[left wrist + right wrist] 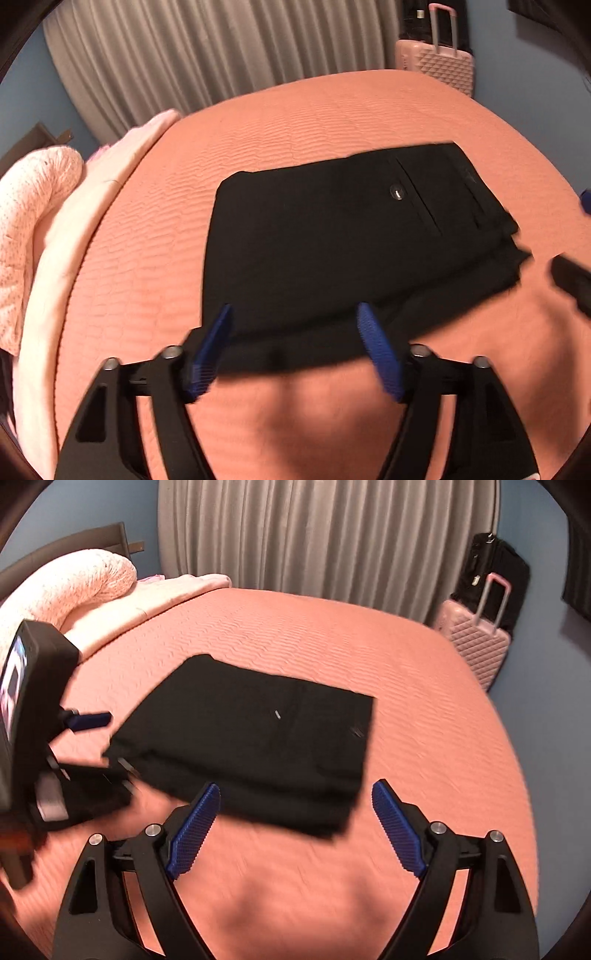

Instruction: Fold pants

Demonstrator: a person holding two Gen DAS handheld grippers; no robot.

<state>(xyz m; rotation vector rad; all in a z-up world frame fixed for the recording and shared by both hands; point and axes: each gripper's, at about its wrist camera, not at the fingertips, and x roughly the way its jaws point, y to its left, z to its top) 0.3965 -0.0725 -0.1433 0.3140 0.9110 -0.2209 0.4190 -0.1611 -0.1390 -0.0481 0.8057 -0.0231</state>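
Salmon-orange quilted bed [369, 650] fills both views; black folded trousers [251, 738] lie flat mid-bed in a compact rectangle, button pocket up; fold looks done to me. My left claw [295, 350] has its blue pads apart, empty, hovering at the near hem; my right claw [295, 827] likewise apart, nothing between, by the near edge. Risk: either pad snagging the top layer on the way out drags the stack open; frames are blurred. Pink ribbed hard-shell suitcase [476, 646] by the wall, shut; contents unseen.
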